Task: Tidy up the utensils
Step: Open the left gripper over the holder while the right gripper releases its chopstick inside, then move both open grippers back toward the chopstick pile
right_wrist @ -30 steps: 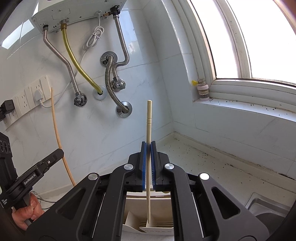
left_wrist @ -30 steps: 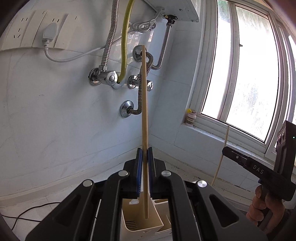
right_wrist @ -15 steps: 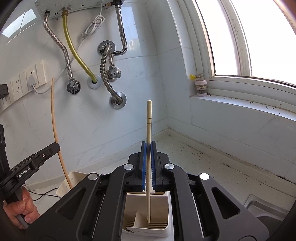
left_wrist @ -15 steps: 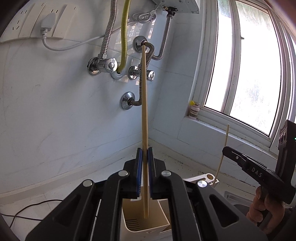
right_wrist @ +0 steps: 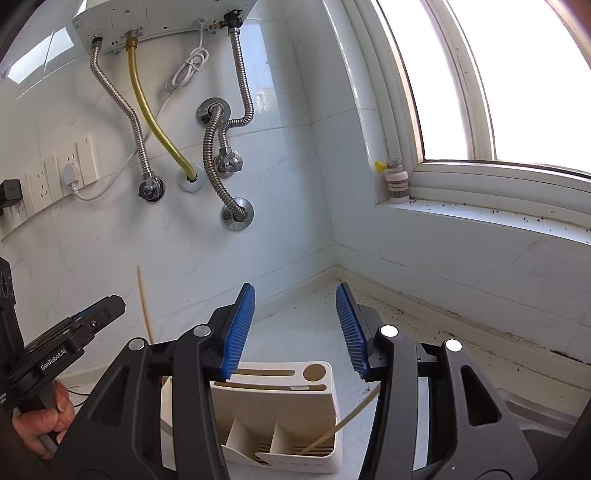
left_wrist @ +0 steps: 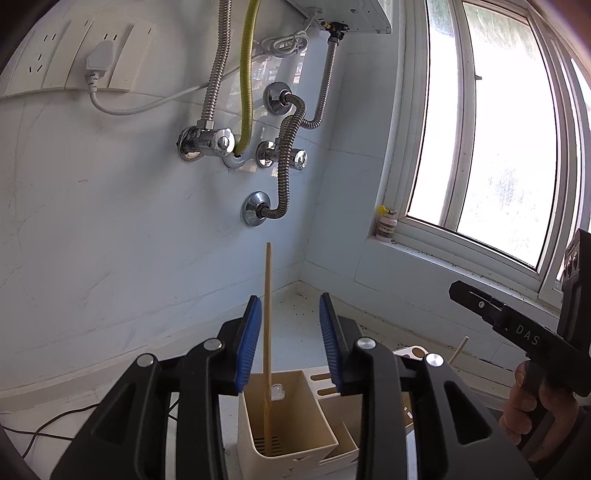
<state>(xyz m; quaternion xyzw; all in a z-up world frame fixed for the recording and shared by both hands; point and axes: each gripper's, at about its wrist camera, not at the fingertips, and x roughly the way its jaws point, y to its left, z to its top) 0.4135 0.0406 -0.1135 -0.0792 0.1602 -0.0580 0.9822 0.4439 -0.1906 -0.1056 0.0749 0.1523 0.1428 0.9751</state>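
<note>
A cream utensil holder stands on the counter under both grippers. My left gripper hangs over it, its jaws opening. A bamboo chopstick stands upright in the holder's left compartment, between the blue pads and close to the left one, not pressed. My right gripper is likewise opening above the holder. A pale chopstick leans to the right out of a compartment, below the pads and free of them. Each view shows the other gripper at its edge in a hand: right gripper, left gripper.
Steel and yellow hoses with valves run down the tiled wall from a water heater. A socket strip sits left. A small bottle stands on the window sill. A sink edge lies at the lower right.
Both grippers went from shut on a chopstick to open. The bamboo chopstick dropped lower into the holder. The pale one fell in and tipped to the right.
</note>
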